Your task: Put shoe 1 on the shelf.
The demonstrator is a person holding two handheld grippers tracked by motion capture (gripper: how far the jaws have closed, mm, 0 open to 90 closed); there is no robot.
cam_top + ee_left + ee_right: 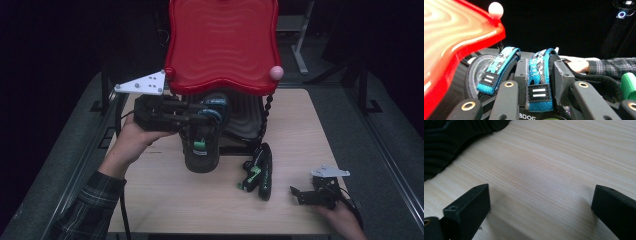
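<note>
Left gripper point(541, 82): jaws clamped on a blue patterned strap point(539, 75) of a black sandal point(202, 145), holding it up off the table point(295, 130). A second blue strap point(499, 68) sits just left of the jaws, ungripped. A strap grab looks sensible: it's the only thin, pinchable part. Red wavy tray point(222, 42) hangs above and beyond the gripper, blocking part of the sandal. Second sandal point(264, 170) lies on the table off to its right, green tab showing. Right gripper point(541, 202): jaws spread wide, nothing between them, resting low over bare wood, well clear of both sandals, probably parked.
</note>
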